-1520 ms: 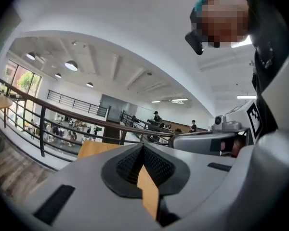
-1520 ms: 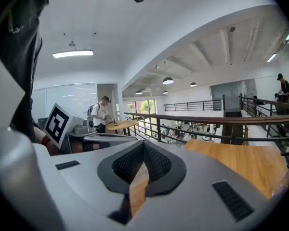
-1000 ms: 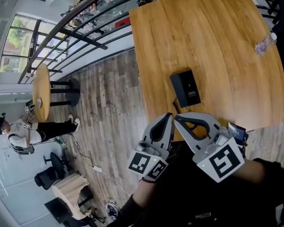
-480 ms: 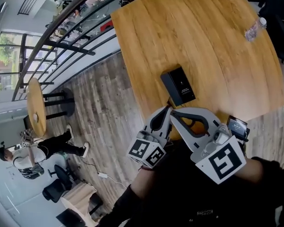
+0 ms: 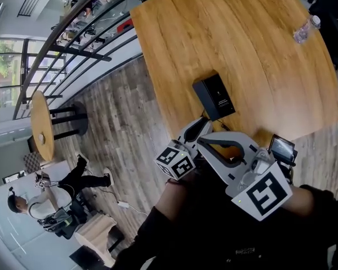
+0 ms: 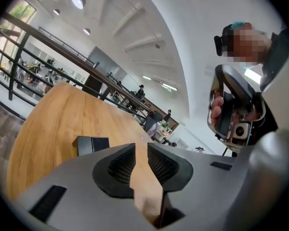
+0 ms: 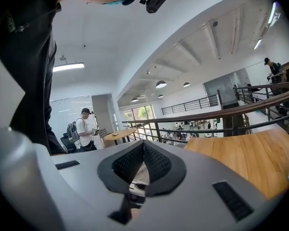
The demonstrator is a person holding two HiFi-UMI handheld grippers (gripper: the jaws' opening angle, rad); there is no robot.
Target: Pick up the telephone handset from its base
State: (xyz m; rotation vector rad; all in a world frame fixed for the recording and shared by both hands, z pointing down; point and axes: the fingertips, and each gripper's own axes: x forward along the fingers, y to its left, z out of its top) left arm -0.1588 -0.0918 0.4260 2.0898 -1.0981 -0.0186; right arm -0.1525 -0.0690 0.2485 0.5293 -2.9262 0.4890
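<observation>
- Telephone (image 5: 214,97) sits on the table (image 5: 270,55) just ahead of both claws, its handset not yet lifted.
- My left gripper (image 6: 141,150): jaws have just been opening, narrow gap, nothing between.
- My right gripper (image 7: 143,147): jaws together, empty.

wooden table (image 5: 253,49) bears black phone (image 5: 214,97), perhaps a bottle (image 5: 303,30).

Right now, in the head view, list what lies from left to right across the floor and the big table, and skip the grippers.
In order: small round side table → black telephone → clear plastic bottle.
</observation>
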